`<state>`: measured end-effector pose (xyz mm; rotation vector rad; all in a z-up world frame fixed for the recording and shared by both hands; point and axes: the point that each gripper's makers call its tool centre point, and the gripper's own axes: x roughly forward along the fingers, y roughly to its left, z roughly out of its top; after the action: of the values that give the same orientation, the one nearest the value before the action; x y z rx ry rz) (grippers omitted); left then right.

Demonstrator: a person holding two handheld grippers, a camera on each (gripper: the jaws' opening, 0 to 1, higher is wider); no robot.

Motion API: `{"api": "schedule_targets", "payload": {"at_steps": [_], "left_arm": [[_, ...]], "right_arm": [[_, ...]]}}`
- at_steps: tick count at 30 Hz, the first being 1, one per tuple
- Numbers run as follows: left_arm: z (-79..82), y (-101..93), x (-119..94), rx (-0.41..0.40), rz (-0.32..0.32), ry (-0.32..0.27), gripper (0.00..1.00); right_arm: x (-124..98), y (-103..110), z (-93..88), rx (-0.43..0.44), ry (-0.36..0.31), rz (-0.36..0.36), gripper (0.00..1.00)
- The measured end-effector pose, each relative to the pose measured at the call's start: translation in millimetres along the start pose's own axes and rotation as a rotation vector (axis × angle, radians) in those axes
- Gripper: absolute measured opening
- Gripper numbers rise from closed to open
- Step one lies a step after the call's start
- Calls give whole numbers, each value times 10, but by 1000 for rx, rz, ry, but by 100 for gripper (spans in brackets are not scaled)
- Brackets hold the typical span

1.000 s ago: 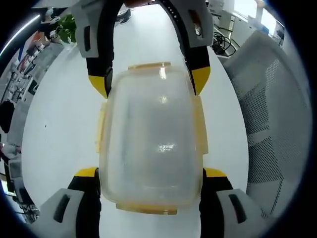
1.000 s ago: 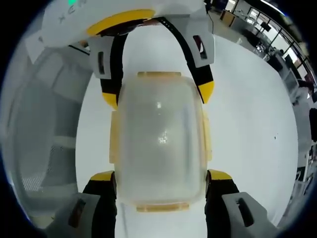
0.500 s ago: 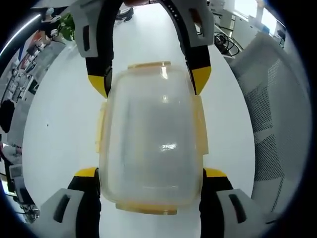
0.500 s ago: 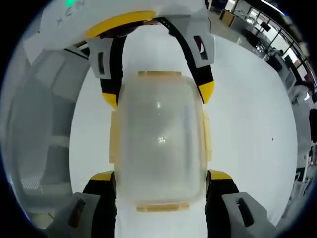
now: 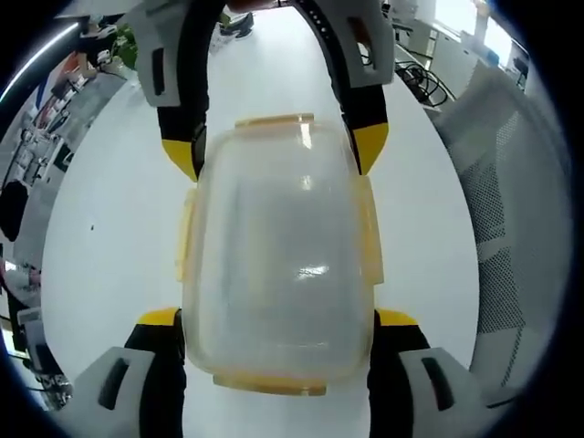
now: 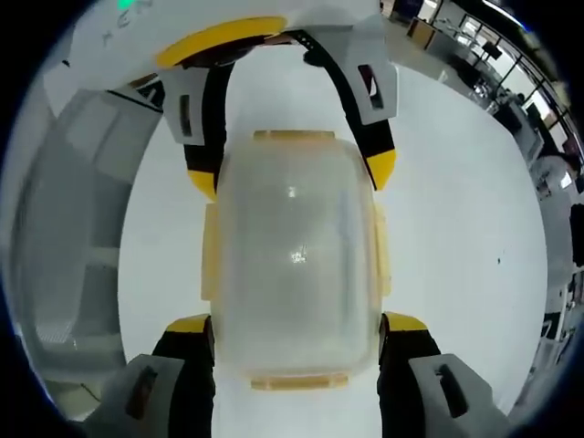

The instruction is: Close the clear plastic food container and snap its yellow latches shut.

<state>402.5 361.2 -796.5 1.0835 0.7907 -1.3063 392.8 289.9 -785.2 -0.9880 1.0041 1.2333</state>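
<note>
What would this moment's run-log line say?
container: lidded, yellow latches along edges | left gripper: jaws at one end's sides | right gripper: jaws at opposite end's sides | surface: white table

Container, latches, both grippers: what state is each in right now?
Container: lid on, held between both grippers above the white table.
Latches: folded down along the sides; whether snapped, cannot tell.
Left gripper: shut on container.
Right gripper: shut on container.
</note>
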Motion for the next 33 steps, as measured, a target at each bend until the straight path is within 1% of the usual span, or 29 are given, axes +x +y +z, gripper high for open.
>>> {"api": "schedule_targets", "payload": {"at_steps": [33], "left_arm": [[-2, 311, 56, 1, 6, 14, 84]], "right_arm": [[6, -327, -11, -7, -10, 1, 73]]}}
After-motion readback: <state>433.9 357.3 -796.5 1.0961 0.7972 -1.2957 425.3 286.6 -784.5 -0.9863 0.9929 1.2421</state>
